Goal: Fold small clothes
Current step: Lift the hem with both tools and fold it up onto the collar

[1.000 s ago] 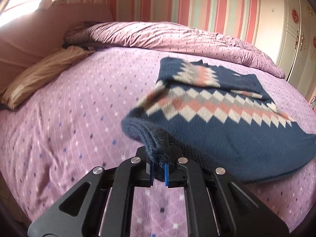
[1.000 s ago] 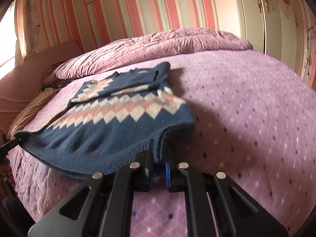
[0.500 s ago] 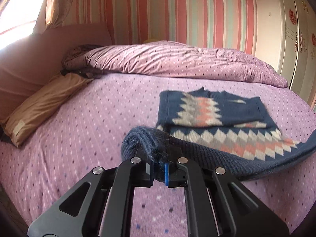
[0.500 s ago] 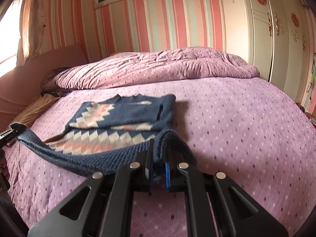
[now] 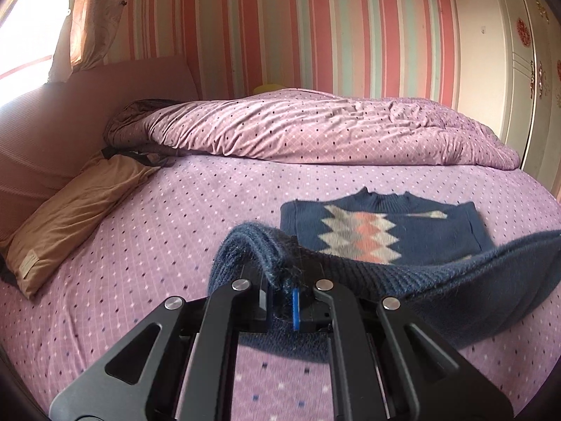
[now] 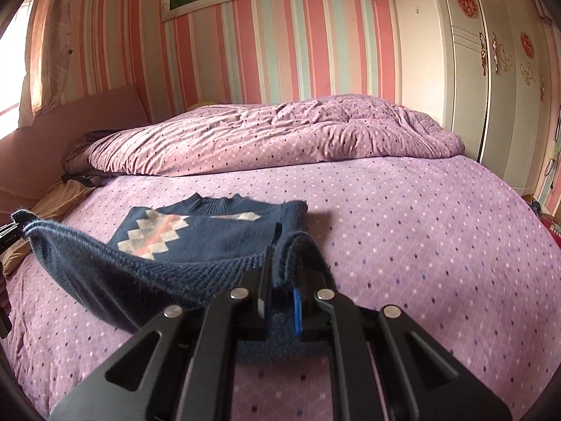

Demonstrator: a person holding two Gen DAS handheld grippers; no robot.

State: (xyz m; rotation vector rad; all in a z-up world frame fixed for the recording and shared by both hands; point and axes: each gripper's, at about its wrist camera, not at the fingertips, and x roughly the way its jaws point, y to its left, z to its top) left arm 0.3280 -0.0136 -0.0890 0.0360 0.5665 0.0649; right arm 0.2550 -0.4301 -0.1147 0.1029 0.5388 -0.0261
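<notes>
Bed (image 5: 175, 245), covered in a dotted lilac sheet, with a rumpled duvet (image 5: 315, 129) toward twelve o'clock and a tan pillow (image 5: 70, 217) at nine o'clock in the left wrist view. Navy sweater (image 5: 385, 231) with a diamond band, collar toward the duvet; its upper half lies flat on the sheet, while its ribbed hem (image 6: 140, 273) hangs in the air as a sagging span stretched from one gripper to the other. Left gripper (image 5: 280, 298), jaws clamped narrow on one hem corner; right gripper (image 6: 280, 308), likewise pinched tight on the opposite corner. From each gripper the flat part of the sweater lies ahead, toward twelve o'clock, and the hem's long axis runs from three to nine o'clock. Judged from this, the fold requires both hands to carry the hem forward together; neither is evidently nearer.
</notes>
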